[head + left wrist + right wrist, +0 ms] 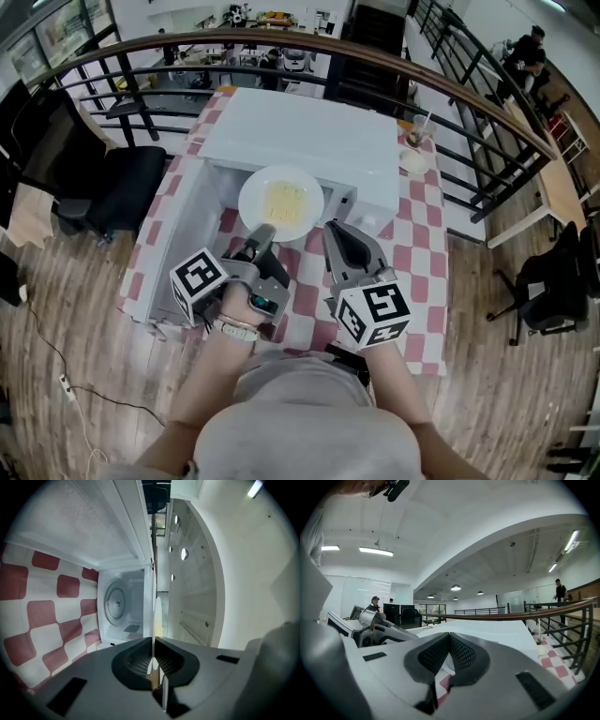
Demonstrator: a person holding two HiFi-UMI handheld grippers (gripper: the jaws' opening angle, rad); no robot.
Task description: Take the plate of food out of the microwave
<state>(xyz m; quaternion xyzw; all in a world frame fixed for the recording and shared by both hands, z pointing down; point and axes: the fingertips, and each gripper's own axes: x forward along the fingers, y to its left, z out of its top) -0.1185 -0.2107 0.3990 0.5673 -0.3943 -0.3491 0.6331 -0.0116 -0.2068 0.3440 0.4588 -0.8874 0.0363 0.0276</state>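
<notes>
A white plate [281, 199] with yellow food hangs just in front of the open white microwave [300, 131]. My left gripper [264, 232] is shut on the plate's near rim. In the left gripper view the plate [157, 613] shows edge-on, running out from between the closed left gripper [153, 641]. Behind it the microwave's cavity holds only its glass turntable [116, 604]. My right gripper [335, 230] is just right of the plate's near edge. In its own view the right gripper [450, 637] is shut with nothing between the pads.
The microwave door [173, 239] stands swung open to the left over the red-and-white checked tablecloth [412, 234]. A cup with a straw [413, 139] and a small white dish [413, 161] sit at the table's right. A curved railing [281, 42] runs behind, with a black chair [122, 187] at left.
</notes>
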